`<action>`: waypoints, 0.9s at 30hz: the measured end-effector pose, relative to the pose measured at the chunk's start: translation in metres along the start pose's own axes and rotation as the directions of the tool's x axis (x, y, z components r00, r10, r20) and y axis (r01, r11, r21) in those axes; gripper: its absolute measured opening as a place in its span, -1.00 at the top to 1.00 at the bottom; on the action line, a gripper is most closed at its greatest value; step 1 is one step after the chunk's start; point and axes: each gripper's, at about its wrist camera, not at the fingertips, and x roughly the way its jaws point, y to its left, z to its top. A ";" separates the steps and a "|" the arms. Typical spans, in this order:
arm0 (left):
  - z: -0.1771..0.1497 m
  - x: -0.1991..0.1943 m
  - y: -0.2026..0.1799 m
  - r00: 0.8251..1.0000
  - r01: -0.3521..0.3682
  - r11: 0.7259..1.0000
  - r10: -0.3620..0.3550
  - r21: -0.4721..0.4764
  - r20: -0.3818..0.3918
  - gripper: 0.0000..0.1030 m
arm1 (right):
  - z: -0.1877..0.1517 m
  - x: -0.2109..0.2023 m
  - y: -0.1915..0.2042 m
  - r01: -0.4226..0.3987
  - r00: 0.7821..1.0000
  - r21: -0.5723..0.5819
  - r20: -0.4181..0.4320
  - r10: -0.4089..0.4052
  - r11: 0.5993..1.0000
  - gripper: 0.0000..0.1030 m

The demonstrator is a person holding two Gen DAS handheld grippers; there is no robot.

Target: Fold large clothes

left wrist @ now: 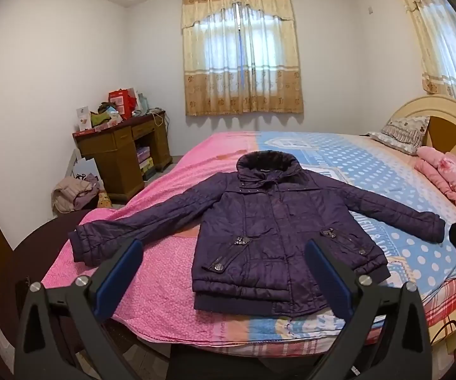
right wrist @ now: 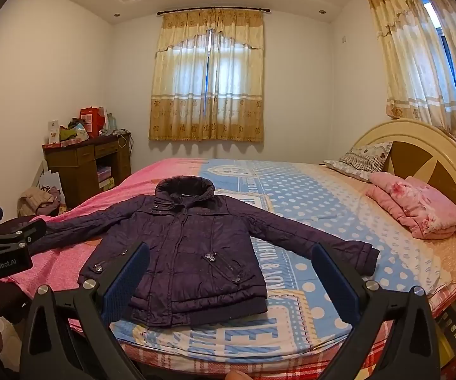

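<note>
showing left cuff (left wrist: 84,242) fully; r view maybe clips it

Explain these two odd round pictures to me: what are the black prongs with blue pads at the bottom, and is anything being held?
No robot here: a person holds a two-finger gripper in each hand, each carrying a wide-angle camera looking along its fingers. One picture comes from the left gripper, the other from the right gripper; the prongs are their fingers. Both stand open and hold nothing. On the bed a purple jacket lies flat, front up, sleeves spread, not yet folded. A folded pink blanket and a pillow lie by the headboard.
</note>
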 end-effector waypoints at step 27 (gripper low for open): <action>-0.001 0.005 0.004 0.999 -0.038 0.999 0.039 -0.005 0.009 -1.00 | -0.013 0.006 0.005 -0.018 1.000 0.017 -0.024 0.018 1.000 -0.98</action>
